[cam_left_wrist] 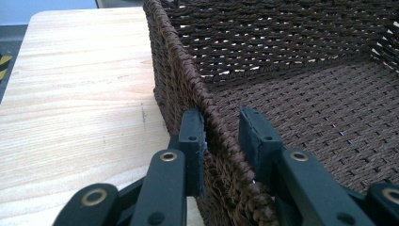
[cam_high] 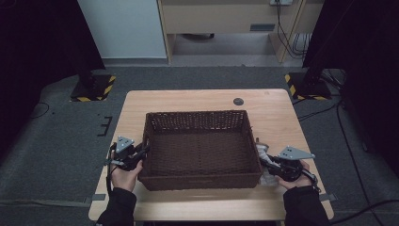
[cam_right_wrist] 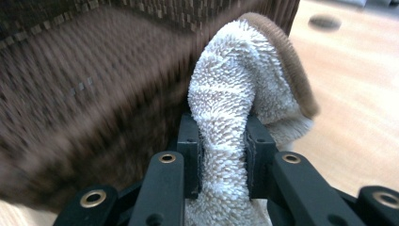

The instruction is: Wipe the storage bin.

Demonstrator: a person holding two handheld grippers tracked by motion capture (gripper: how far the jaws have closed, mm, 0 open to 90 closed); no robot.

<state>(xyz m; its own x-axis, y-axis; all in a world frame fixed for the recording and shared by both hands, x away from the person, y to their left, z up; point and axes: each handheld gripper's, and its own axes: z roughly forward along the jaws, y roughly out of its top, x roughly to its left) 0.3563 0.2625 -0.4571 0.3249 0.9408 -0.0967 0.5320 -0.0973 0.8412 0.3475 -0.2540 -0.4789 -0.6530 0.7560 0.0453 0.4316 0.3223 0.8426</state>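
Our left claw [cam_left_wrist: 221,136] sat astride the basket's [cam_high: 200,181] left wall, one jaw outside on the table side, the other inside over the woven floor. The outer pad pressed against the weave; the inner one stood just off the braided rim [cam_left_wrist: 188,70] as far as we could see, so whether we truly had it pinched we could not tell for sure. From above, that claw [cam_high: 141,153] was tucked against the basket's near left corner, our hand [cam_high: 123,176] behind it.

Over on the other side, our right claw [cam_right_wrist: 222,141] was clamped tight on a fluffy white towel [cam_right_wrist: 235,84] with a brown edge, the cloth squeezed between both pads and bulging up above them. The towel hung just beside the basket's outer right wall [cam_right_wrist: 84,94], which was blurred there. From above, the right claw [cam_high: 264,157] and its towel [cam_high: 261,149] were against the basket's right side, over the wooden table [cam_high: 188,96]. The basket itself lay in the middle of the table, nothing inside it.
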